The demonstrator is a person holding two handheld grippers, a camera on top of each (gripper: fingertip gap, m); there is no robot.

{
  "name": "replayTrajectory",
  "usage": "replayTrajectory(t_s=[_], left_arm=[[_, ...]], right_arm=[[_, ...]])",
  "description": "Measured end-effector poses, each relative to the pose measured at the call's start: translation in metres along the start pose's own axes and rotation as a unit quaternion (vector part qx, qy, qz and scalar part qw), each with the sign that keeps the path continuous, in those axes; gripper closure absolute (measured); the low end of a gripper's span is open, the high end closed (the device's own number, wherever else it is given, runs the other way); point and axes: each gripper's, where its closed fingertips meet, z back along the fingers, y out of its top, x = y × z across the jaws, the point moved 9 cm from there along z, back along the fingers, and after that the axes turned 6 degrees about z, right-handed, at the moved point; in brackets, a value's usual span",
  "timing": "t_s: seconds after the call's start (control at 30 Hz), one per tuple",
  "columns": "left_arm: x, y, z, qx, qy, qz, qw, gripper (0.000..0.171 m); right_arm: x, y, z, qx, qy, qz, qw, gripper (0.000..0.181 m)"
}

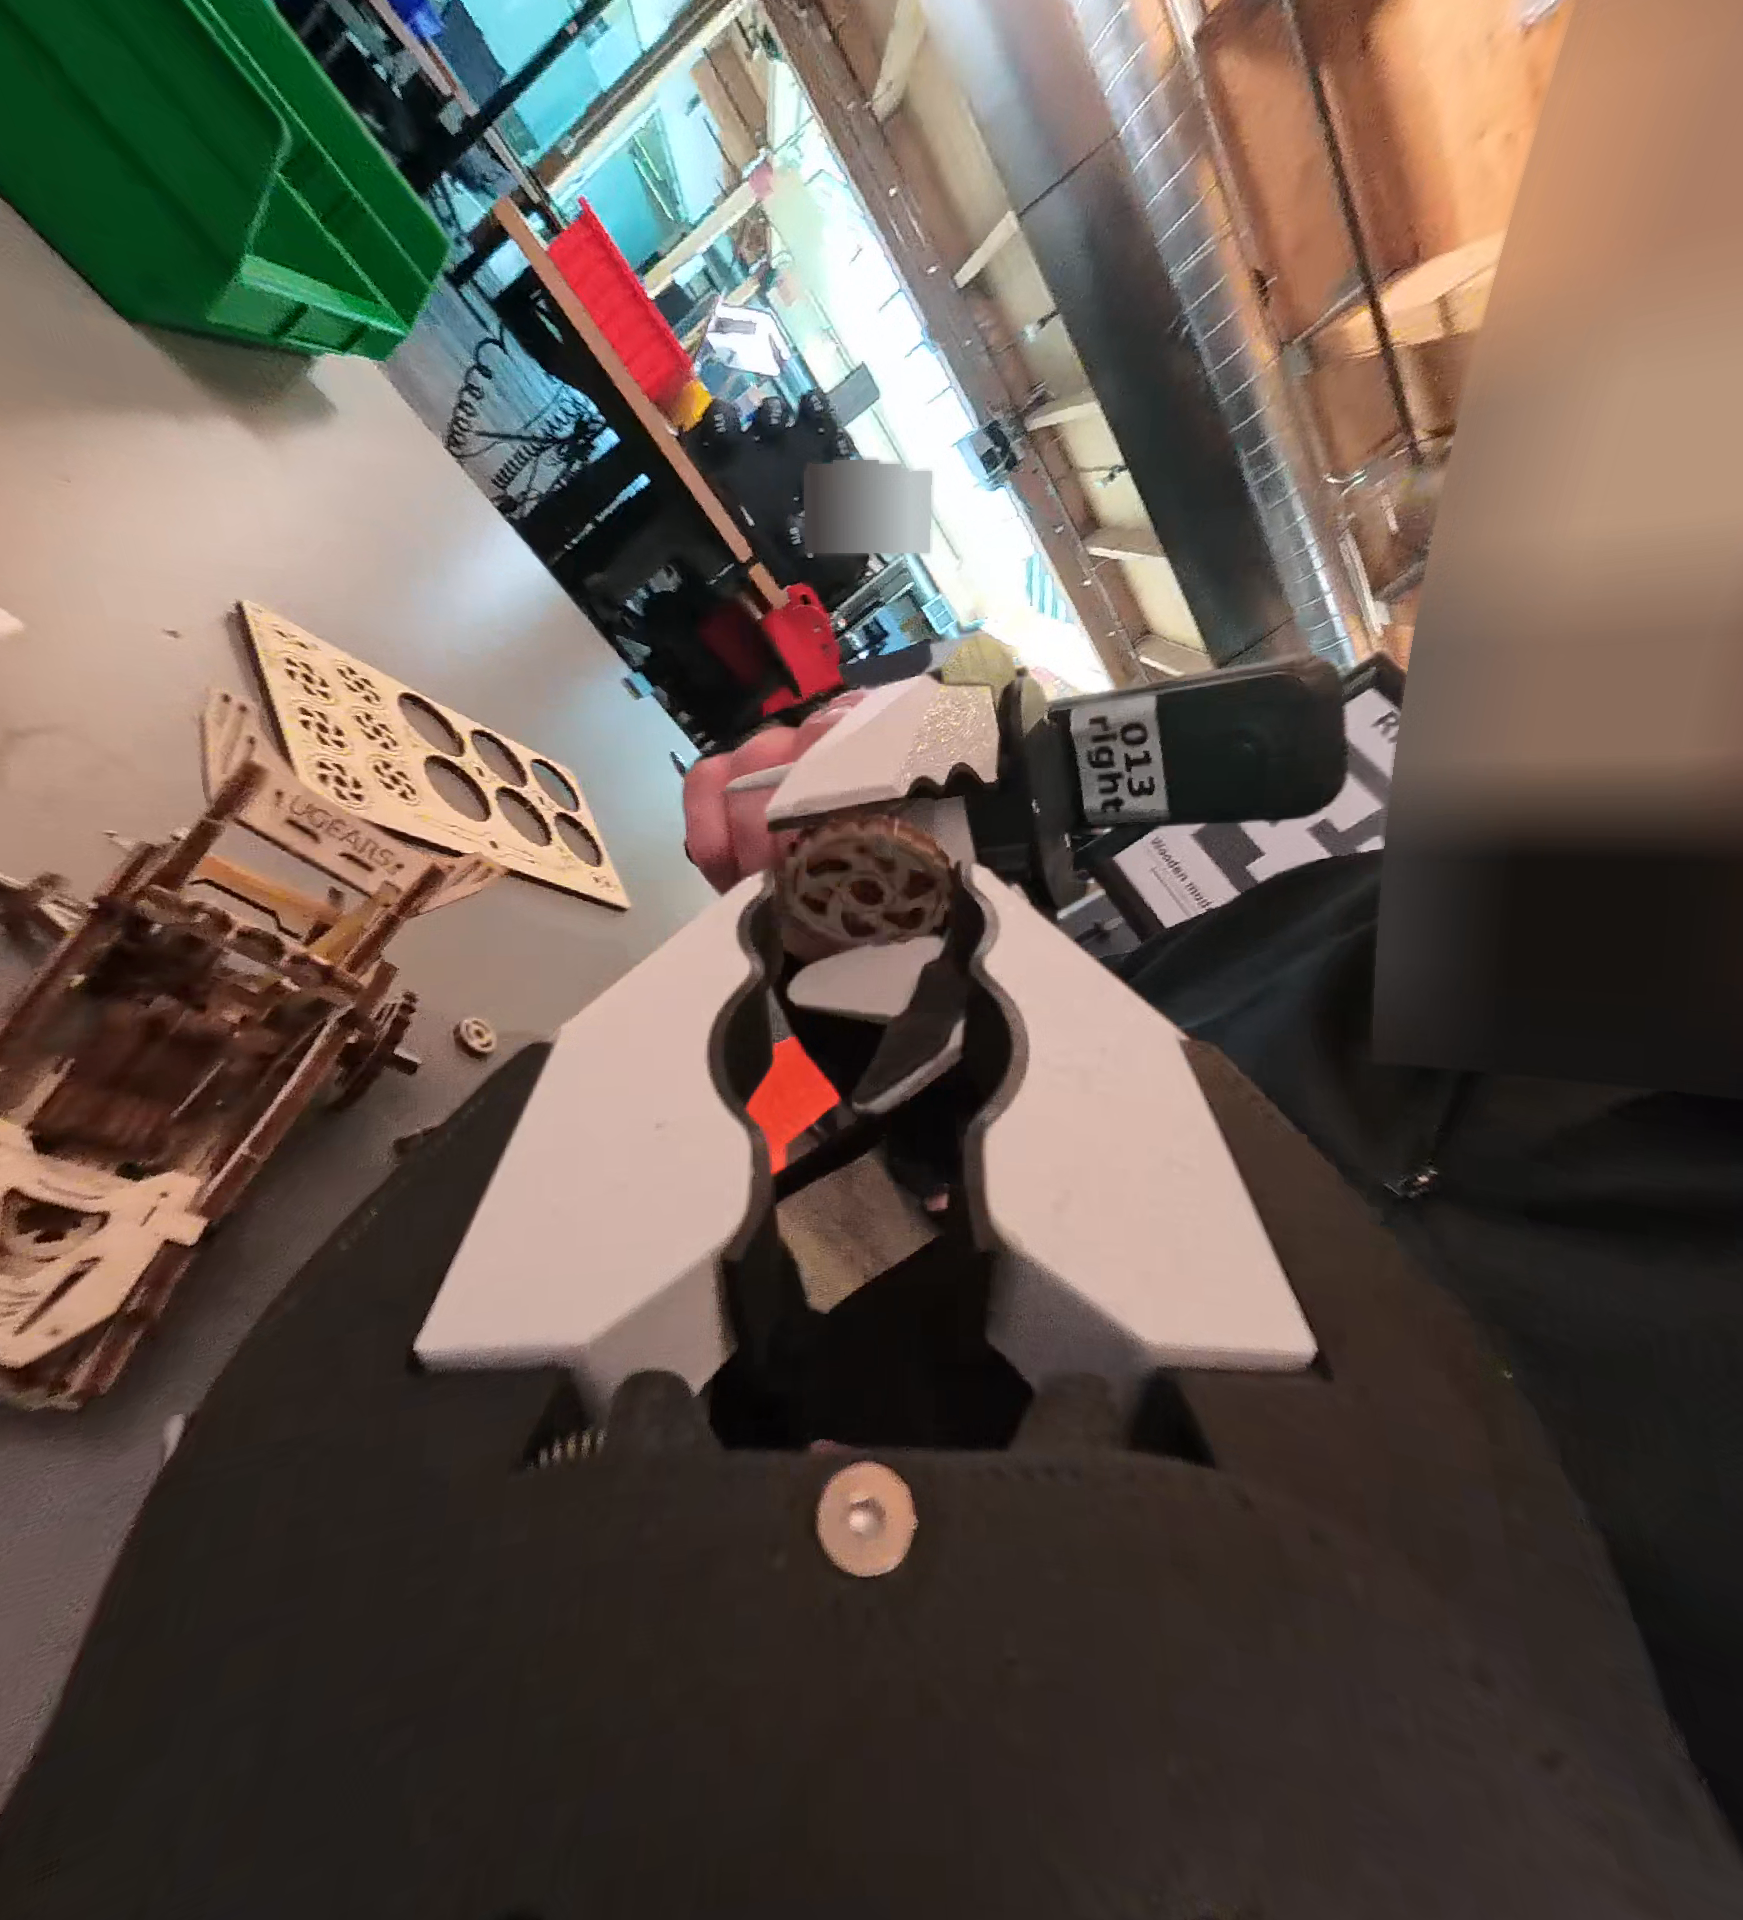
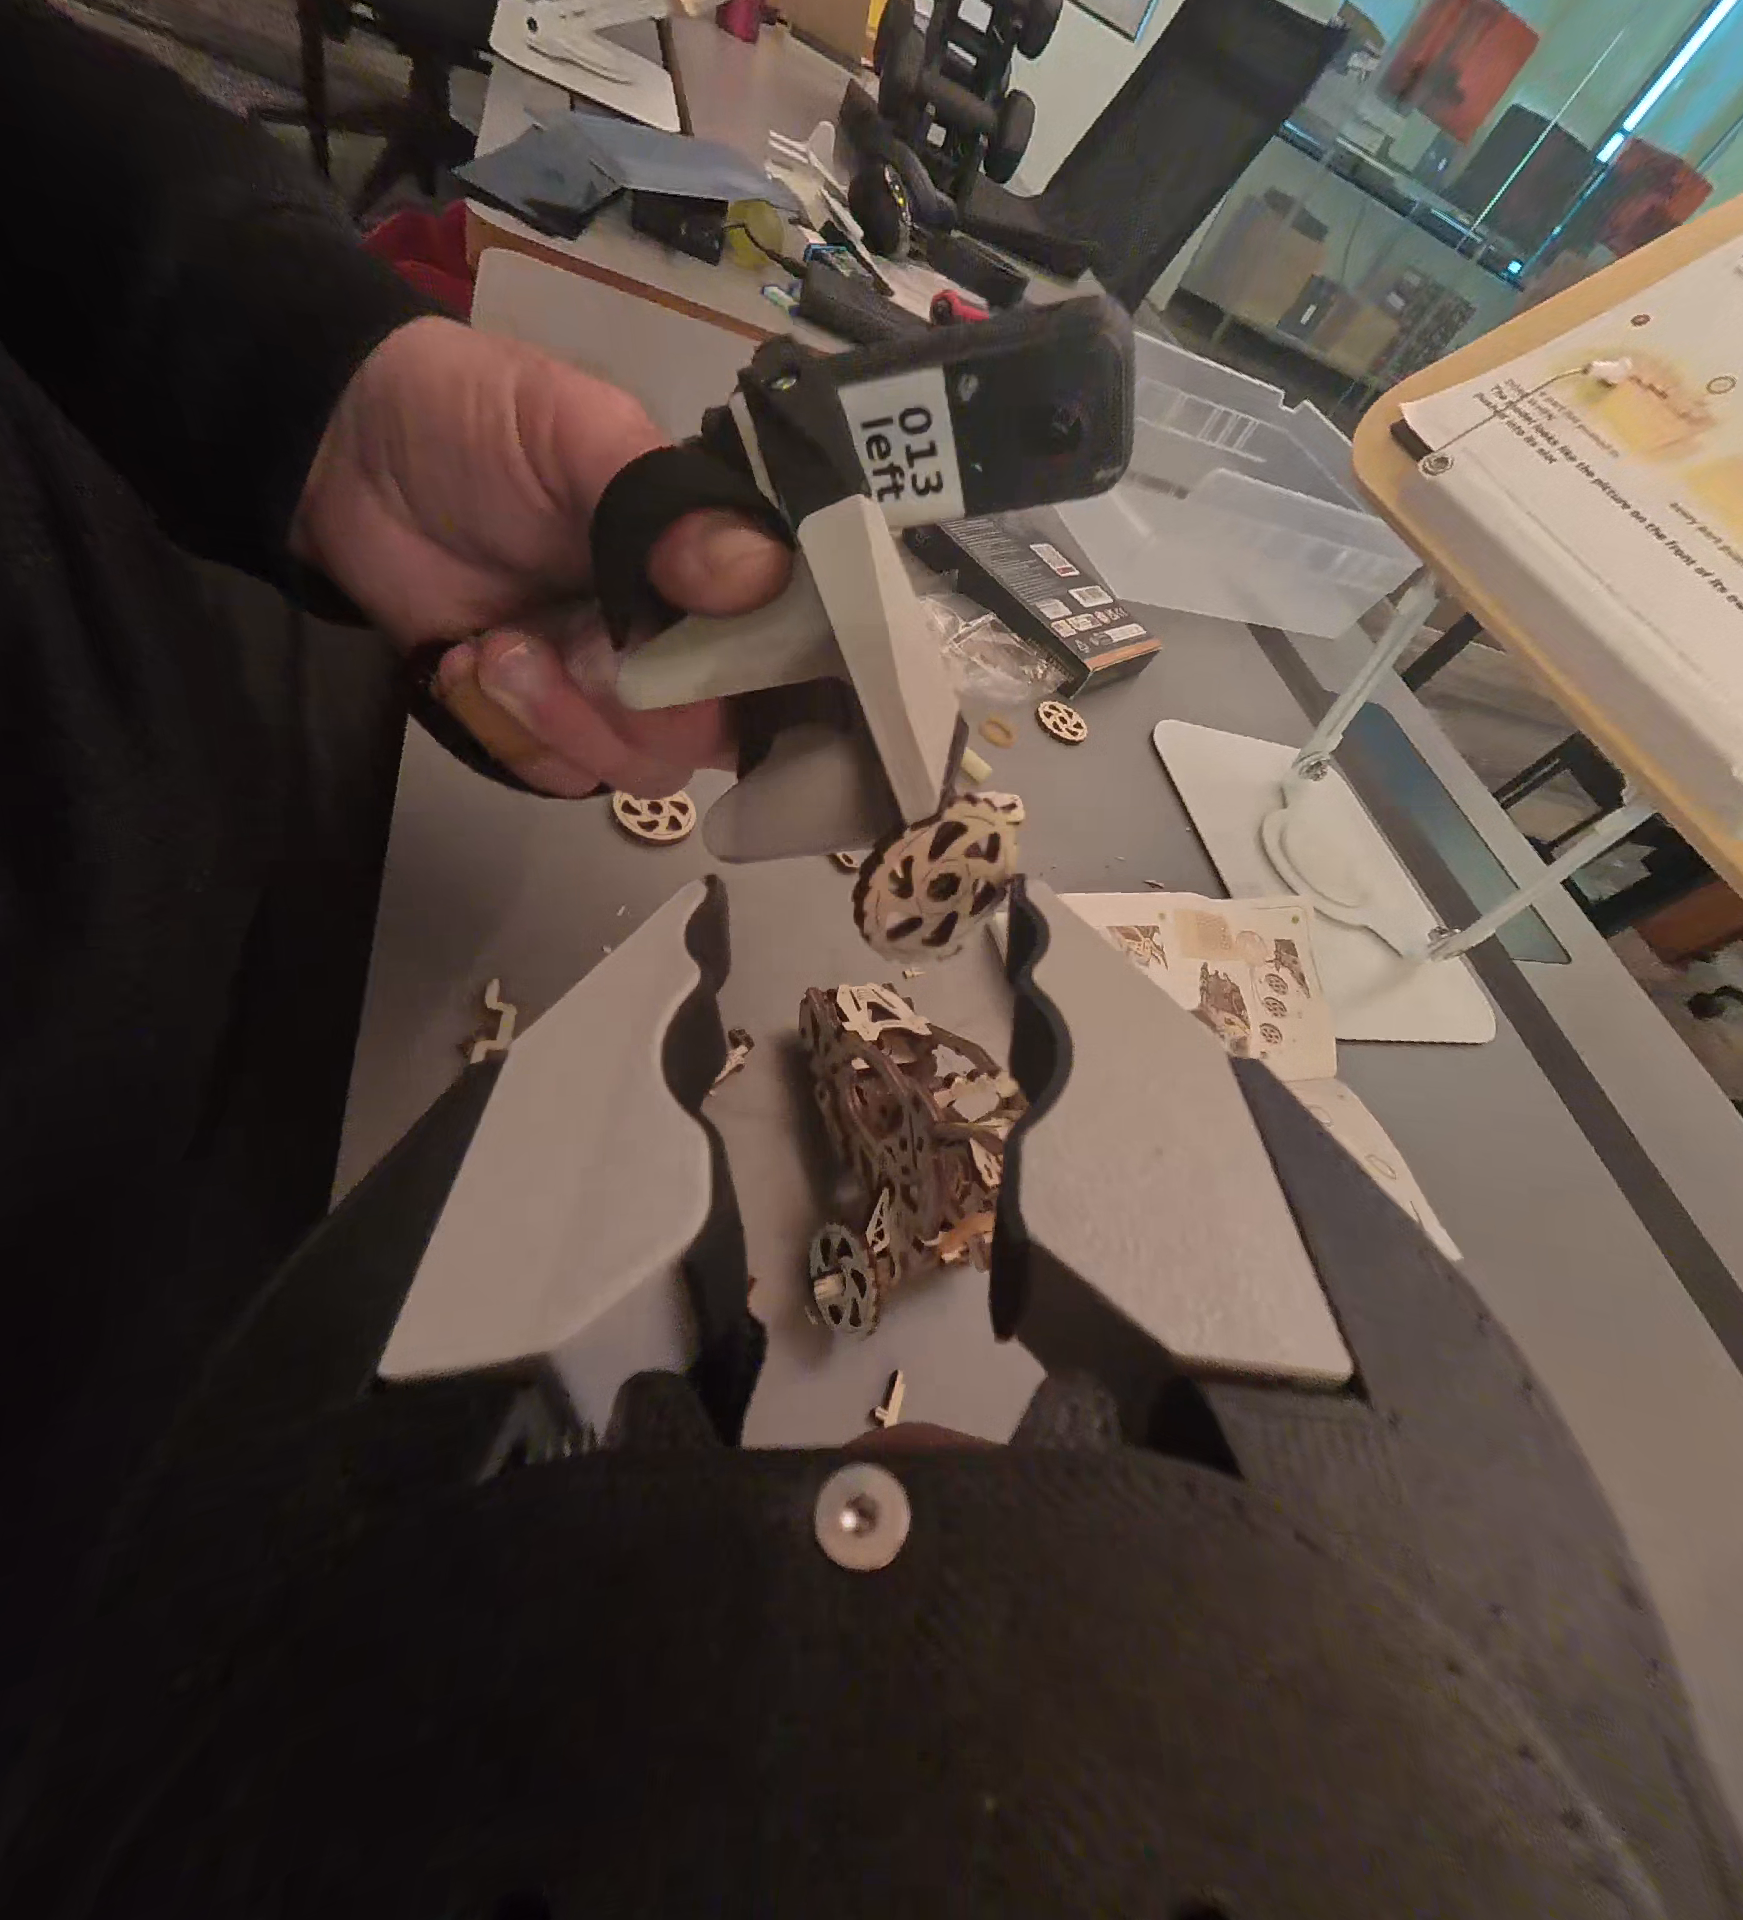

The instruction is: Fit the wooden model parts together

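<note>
**Wheel held aloft between the two grippers, model waiting below**

The grey table [image 2: 555, 395] is filling the background of the right wrist view, and the half-built wooden model [image 2: 908, 1132] is lying on it at the centre of the frame, seen through the gap of the right gripper [image 2: 862, 904]. In the left wrist view the same model [image 1: 119, 1049] is sitting at the left edge, with a punched-out part sheet [image 1: 431, 748] just above it. A document stand [image 2: 1625, 540] is occupying the upper right of the right wrist view.

The left gripper [image 1: 867, 899] is pinching a wooden wheel [image 1: 867, 894] at its very tips, its fingers closed narrow on the wheel's rim. From the right wrist view that wheel [image 2: 934, 883] is hanging at frame centre, its flat spoked face turned towards the camera, directly above the model and just beside the tip of the right gripper's right-hand finger [image 2: 1137, 1174]. Whether it is touching that tip I cannot tell.

The right gripper's fingers are standing wide apart and holding nothing. The wheel is lying at their mouth, slightly right of the midline, so the right gripper is judged the nearer helper for taking or steadying it.

Loose spare wheels [image 2: 651, 816] are resting on the table at mid-left.
</note>
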Motion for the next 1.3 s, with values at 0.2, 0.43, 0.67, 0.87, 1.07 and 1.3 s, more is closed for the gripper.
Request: replayTrajectory(t_s=[0.2,0.43,0.67,0.87,1.07,1.3], left_arm=[[-0.002,-0.008,-0.009,-0.008,-0.026,0.027,0.999,0.143],[0.004,-0.023,-0.013,-0.086,-0.013,-0.006,0.996,0.168],[-0.002,-0.040,-0.030,-0.175,0.021,-0.039,0.984,0.171],[-0.014,-0.040,-0.029,-0.156,0.037,-0.035,0.987,0.171],[-0.012,-0.031,-0.025,-0.117,0.071,-0.092,0.986,0.171],[-0.012,-0.027,-0.024,-0.128,0.108,-0.146,0.975,0.153]], right_arm=[[0.000,-0.003,0.005,0.007,-0.001,-0.009,1.000,0.154],[-0.016,-0.009,0.021,0.008,0.063,-0.067,0.996,0.125],[-0.039,-0.026,0.022,-0.019,0.088,-0.091,0.992,0.158],[-0.040,-0.041,0.019,-0.023,0.044,-0.119,0.992,0.170],[-0.027,-0.048,0.017,-0.006,0.063,-0.174,0.983,0.180],[-0.016,-0.051,0.010,-0.024,0.112,-0.226,0.967,0.180]])
